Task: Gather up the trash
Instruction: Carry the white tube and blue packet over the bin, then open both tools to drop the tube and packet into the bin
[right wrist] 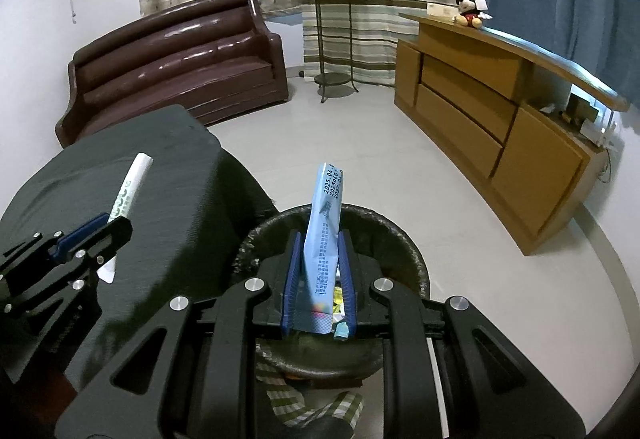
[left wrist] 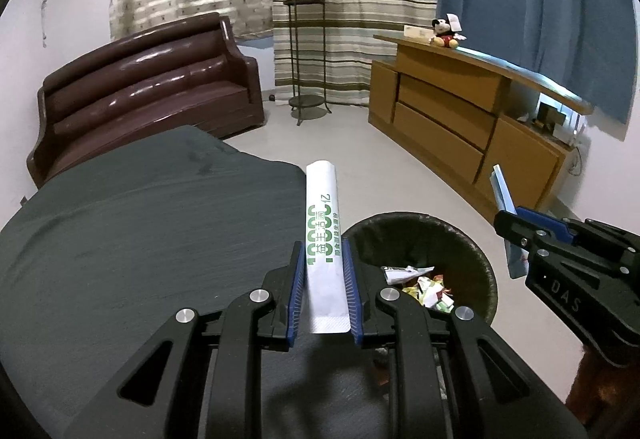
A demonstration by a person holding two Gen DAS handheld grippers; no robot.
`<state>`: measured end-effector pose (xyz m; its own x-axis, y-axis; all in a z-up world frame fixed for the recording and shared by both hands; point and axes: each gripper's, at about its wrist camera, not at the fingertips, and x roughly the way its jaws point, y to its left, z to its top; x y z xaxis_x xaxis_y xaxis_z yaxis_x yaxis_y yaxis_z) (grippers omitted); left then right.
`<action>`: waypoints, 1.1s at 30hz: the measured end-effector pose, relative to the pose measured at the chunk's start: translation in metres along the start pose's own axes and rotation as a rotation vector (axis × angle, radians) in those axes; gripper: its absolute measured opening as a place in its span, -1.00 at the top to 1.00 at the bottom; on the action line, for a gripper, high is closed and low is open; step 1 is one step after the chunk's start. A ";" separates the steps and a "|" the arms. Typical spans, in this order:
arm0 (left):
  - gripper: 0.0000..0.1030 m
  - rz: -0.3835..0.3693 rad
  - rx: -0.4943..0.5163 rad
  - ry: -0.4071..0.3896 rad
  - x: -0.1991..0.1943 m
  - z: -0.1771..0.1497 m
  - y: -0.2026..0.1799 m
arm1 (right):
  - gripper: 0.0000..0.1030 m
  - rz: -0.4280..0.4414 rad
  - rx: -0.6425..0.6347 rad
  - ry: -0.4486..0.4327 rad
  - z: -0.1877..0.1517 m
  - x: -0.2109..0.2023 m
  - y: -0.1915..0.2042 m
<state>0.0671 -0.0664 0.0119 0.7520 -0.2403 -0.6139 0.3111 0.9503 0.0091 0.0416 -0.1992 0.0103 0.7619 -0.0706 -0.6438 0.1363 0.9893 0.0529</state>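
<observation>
while the left gripper (left wrist: pixel 325 271) hangs over the edge of the dark surface (left wrist: pixel 140 231), its white sachet (left wrist: pixel 323 235) is not yet above the bin (left wrist: pixel 472 239): the bin sits just to the right of it. released here, i judge the sachet would land on the surface or slip to the floor (left wrist: pixel 360 143) between the two. the gripper is nearly closed, both blue pads pinching the sachet, which stands upright and juts well past the tips. at the right of this view the right gripper (left wrist: pixel 508 219) clamps a blue packet (left wrist: pixel 503 195) edge-on.

in the right wrist view the right gripper (right wrist: pixel 319 271) is over the bin (right wrist: pixel 404 239), closed on the blue packet (right wrist: pixel 325 231), so a drop looks safe enough. the risk i see is the packet being light and flat: it may cling to a pad or flutter past the rim. wrappers already lie in the bin. the left gripper (right wrist: pixel 102 225) shows at the left with the white sachet (right wrist: pixel 130 187), over the dark surface (right wrist: pixel 180 199).
</observation>
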 end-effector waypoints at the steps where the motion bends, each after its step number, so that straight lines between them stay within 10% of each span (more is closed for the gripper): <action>1: 0.61 -0.003 0.005 0.003 0.003 0.001 -0.002 | 0.64 0.000 0.002 0.002 0.000 0.001 -0.001; 28: 0.60 -0.034 0.062 0.046 0.042 0.009 -0.029 | 0.63 -0.037 0.074 0.020 0.010 0.042 -0.027; 33: 0.36 -0.033 0.063 0.068 0.049 0.010 -0.028 | 0.37 -0.045 0.082 0.018 0.011 0.046 -0.029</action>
<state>0.1009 -0.1062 -0.0100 0.6998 -0.2552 -0.6672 0.3727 0.9272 0.0363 0.0801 -0.2325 -0.0126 0.7426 -0.1118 -0.6603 0.2224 0.9712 0.0857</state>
